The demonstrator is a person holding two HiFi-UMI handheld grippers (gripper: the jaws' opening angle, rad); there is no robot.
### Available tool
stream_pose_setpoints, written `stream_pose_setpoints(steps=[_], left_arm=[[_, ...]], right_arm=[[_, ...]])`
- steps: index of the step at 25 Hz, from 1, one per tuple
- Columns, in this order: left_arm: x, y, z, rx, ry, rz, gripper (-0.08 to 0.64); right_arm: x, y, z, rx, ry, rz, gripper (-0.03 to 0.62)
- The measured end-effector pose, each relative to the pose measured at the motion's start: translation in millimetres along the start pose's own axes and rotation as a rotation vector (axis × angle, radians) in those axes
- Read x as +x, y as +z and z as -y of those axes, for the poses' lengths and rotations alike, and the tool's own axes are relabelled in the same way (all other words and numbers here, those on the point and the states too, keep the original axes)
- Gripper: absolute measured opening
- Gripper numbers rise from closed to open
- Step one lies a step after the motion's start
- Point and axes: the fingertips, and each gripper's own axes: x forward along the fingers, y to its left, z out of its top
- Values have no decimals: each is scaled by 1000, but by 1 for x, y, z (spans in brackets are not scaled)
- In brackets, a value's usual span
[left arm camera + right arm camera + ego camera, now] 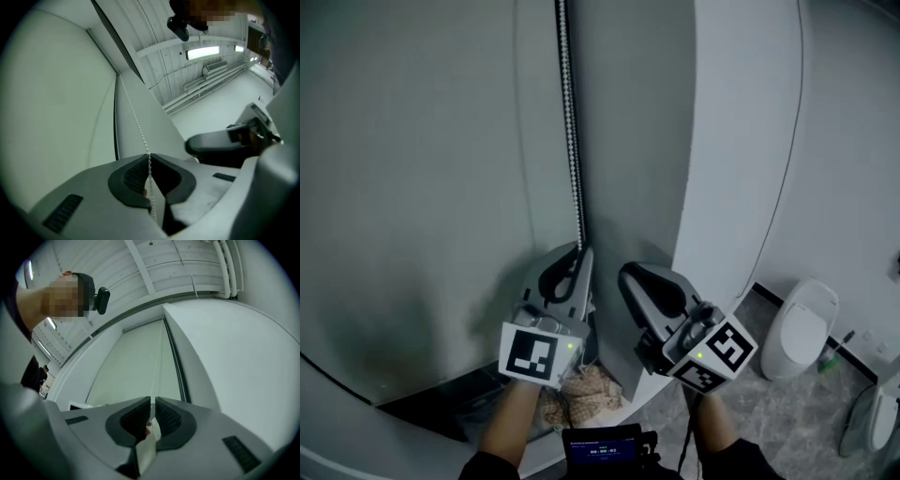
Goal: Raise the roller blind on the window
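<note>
As the person stands close to the window, the head view shows the roller blind (422, 187) as a pale grey-green sheet that fills the left half. The bead chain (572, 141) comes down along its right edge, from the top of the picture to the tips of the left hand-held gripper (580, 249). The right hand-held gripper (630, 274) is just beside it on the right and apart from the chain. Both point upward. Below them a crumpled cloth (581, 389) lies, and at the lower right a white toilet (806, 328) stands on the tiled floor (787, 412).

In the left gripper view, the left hand-held gripper (149, 156) has its jaws pressed together on the bead chain (135, 115). The chain passes between the ribbed pads (133, 176) and goes up along the edge of the roller blind (51, 93). The right hand-held gripper (194, 144) shows at the right, and a long ceiling lamp (204, 52) is lit above.

In the right gripper view, the right hand-held gripper (153, 400) has its jaws together, with only a thin slit between the pads and nothing held in them. Beyond the tips the roller blind (136, 362) hangs in its frame, beside a white wall (234, 362).
</note>
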Motion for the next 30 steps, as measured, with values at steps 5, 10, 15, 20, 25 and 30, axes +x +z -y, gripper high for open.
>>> stream_pose_setpoints(steps=[5,10,15,20,25,30], left_arm=[[-33,20,12,-59,-29,22,18],[-52,37,18,-135,-85,33,18],[-68,27,37,-141,-106,41,18],[-66,21,42,-121,-127,43,18],[-77,-21,46,-211,-171,-55,18],[-92,-21,5,-534,-211,32,21]], right_arm=[[54,58,-13,163,227,31,164],[109,105,-30,269,327,92,164],[121,124,-45,254,374,142,124],[117,119,-37,211,300,122,18],[105,79,-24,173,227,52,17],[82,36,-15,165,177,3,17]])
